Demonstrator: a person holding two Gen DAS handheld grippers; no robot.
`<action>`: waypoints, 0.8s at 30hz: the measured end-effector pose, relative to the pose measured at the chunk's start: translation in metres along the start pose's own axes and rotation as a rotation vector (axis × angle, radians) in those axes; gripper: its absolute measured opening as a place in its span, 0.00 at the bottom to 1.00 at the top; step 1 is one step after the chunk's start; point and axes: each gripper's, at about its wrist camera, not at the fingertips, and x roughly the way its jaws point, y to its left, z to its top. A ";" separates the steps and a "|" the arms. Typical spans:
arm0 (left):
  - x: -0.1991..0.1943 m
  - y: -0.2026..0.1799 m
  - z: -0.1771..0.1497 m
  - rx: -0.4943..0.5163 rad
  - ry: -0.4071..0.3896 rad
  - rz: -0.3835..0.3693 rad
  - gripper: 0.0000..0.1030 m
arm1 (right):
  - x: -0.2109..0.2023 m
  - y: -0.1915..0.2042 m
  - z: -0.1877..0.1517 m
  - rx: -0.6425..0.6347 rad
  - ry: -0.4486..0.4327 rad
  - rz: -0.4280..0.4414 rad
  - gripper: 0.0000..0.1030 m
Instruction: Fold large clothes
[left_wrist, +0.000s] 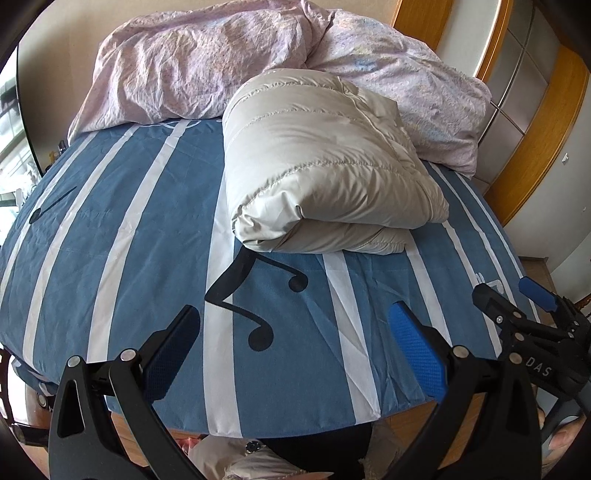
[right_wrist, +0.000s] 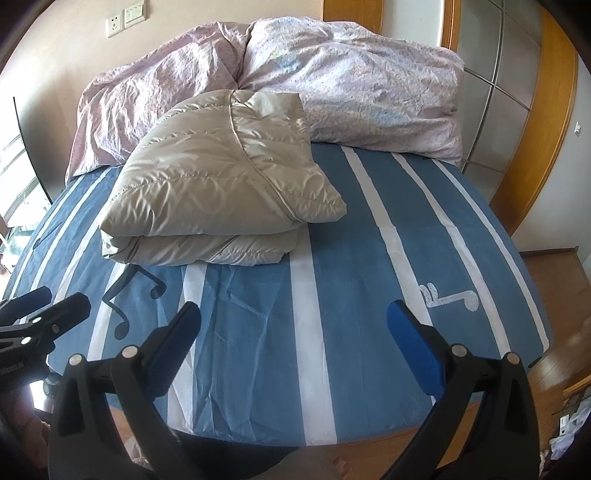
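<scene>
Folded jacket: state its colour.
Plain beige-grey jacket, quilted; right wrist view shows it best.

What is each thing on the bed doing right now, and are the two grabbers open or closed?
Beige puffy jacket: folded into a bundle, lying on the sheet.
Pink duvet: crumpled in a heap at the far end.
Blue striped sheet: spread flat, lightly creased.
Left gripper: open, empty.
Right gripper: open, empty.

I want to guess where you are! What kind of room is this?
Most likely a bedroom: a bed with a blue striped sheet, a crumpled pink duvet at its head, and a folded beige down jacket on top.
</scene>
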 end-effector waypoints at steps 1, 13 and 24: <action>-0.001 -0.001 -0.001 0.001 0.001 0.003 0.99 | -0.002 0.001 0.000 -0.004 -0.003 0.000 0.98; -0.013 -0.005 -0.002 0.015 -0.013 0.018 0.99 | -0.013 0.003 0.000 -0.014 -0.022 -0.009 0.98; -0.016 -0.008 -0.002 0.020 -0.021 0.028 0.99 | -0.017 0.003 -0.001 -0.019 -0.030 -0.005 0.98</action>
